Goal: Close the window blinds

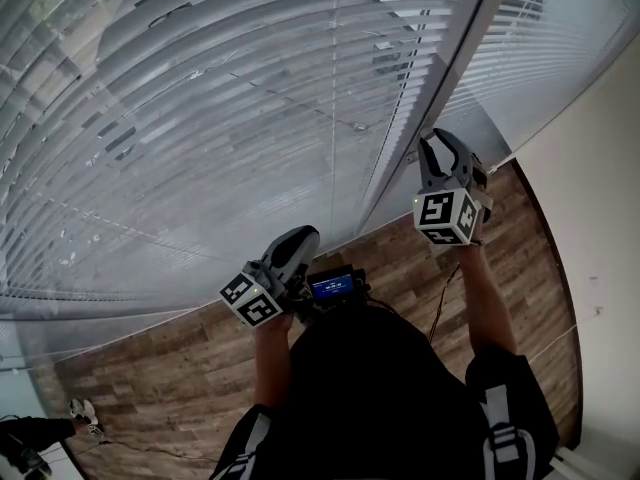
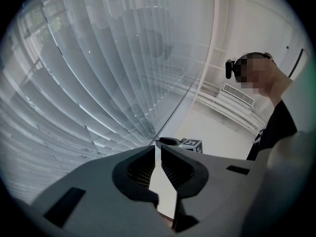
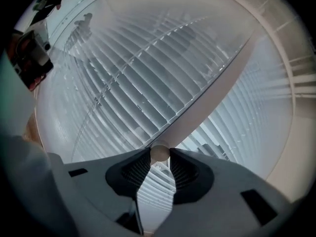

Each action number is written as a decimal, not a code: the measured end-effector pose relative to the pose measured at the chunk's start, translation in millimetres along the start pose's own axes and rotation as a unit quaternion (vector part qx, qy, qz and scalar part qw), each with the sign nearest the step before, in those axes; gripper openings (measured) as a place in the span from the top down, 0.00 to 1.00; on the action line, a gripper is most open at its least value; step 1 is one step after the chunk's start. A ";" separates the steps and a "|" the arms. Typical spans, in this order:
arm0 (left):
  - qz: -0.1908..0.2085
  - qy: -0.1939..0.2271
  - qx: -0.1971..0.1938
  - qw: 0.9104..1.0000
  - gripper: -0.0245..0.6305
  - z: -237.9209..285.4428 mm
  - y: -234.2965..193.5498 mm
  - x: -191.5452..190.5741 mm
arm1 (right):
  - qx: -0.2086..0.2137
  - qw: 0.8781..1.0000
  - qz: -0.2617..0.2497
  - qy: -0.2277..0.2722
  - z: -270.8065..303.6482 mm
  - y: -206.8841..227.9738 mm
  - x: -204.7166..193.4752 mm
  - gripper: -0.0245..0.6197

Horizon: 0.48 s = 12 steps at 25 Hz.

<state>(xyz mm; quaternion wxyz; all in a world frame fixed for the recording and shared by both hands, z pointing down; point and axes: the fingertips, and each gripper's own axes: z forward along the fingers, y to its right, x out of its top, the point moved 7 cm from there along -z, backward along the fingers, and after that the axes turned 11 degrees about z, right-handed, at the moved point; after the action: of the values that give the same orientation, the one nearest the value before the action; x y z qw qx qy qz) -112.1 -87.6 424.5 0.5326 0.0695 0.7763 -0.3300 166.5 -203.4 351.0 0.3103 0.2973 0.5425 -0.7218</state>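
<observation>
blinds (image 1: 200,118) hanging across the window | right gripper (image 3: 159,157) pinching the round tip of the turning rod (image 3: 207,102) at the blinds' right edge | left gripper (image 2: 158,149) hovering near the blinds' lower edge, fingers sitting a narrow slit apart, gripping nothing

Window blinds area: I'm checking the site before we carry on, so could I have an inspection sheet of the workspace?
Surface: wood-pattern floor; no table seen.
Job's things: blinds lowered over the window; wand in front of them.
Clutter: what look like pale shoes on the floor at lower left.
Grippers: right gripper clamped on the wand's end; left gripper empty, jaws slightly apart.
Cables: thin cable beside the right forearm; screen device at the waist.
Surroundings: plain wall at right.
</observation>
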 end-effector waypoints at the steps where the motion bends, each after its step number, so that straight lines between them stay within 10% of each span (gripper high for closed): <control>1: 0.000 0.000 0.001 1.000 0.91 -0.8 -0.4 0.3 | 0.007 1.000 0.014 -0.001 -0.1 1.3 0.7 0.76; 4: 0.000 -0.001 0.005 1.000 0.91 -1.8 -1.1 0.6 | 0.047 0.993 0.104 -0.004 1.3 6.9 -0.4 0.76; 7: 0.000 0.000 0.004 1.000 0.91 -0.3 -0.4 0.6 | 0.125 0.952 0.278 -0.011 5.4 18.9 -9.3 0.76; 12: 0.002 -0.003 0.002 1.000 0.91 2.6 1.3 -0.4 | 0.251 0.782 0.571 -0.018 13.1 34.2 -27.8 0.76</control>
<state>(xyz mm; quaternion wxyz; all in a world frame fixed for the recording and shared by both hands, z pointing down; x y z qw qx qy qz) -109.3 -88.0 423.7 0.5354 0.0707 0.7740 -0.3307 209.2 -220.0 354.9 0.5901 0.6069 0.0678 -0.5281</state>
